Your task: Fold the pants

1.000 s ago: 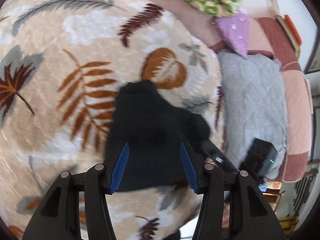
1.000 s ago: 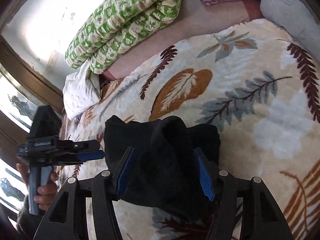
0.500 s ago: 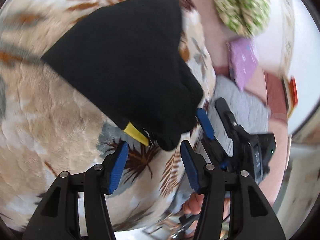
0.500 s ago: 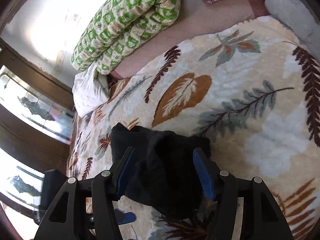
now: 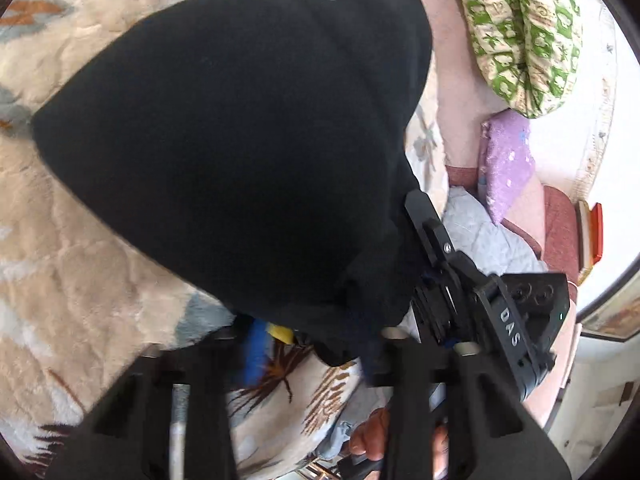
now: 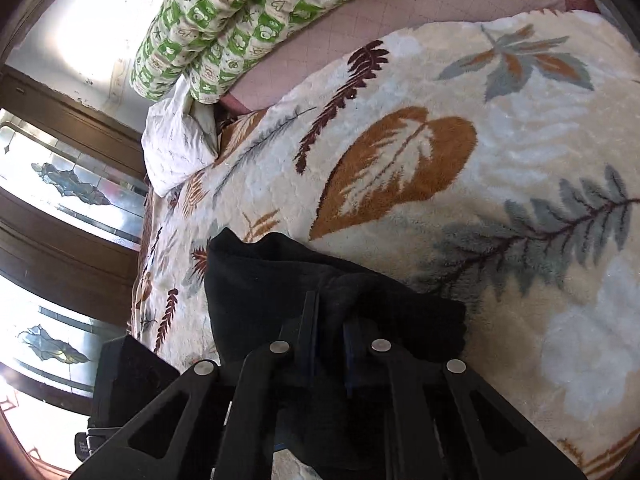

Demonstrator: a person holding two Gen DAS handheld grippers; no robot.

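The black pants (image 5: 240, 132) lie bunched on a leaf-patterned blanket (image 5: 72, 280) and fill most of the left wrist view. My left gripper (image 5: 314, 340) is at their near edge, beside a yellow tag (image 5: 282, 332). Its blurred jaws are closing, with a lump of fabric between them and blanket still showing beside the blue pad (image 5: 254, 350). My right gripper (image 6: 330, 314) is shut on a raised fold of the pants (image 6: 272, 280). In the left wrist view the right gripper (image 5: 418, 216) bites into the pants' right side.
A green-and-white rolled quilt (image 6: 240, 28) lies at the back of the bed, with a white pillow (image 6: 176, 144) beside it. A purple cushion (image 5: 506, 160) and grey bedding (image 5: 480, 232) sit to the right. A hand (image 5: 372, 440) holds the right gripper's handle. Dark wooden windows (image 6: 60, 208) stand on the left.
The left gripper rolled and dropped toward the pants' near edge, and its jaws have started narrowing. The right gripper's jaws went from wide apart to shut on a fold of the pants.
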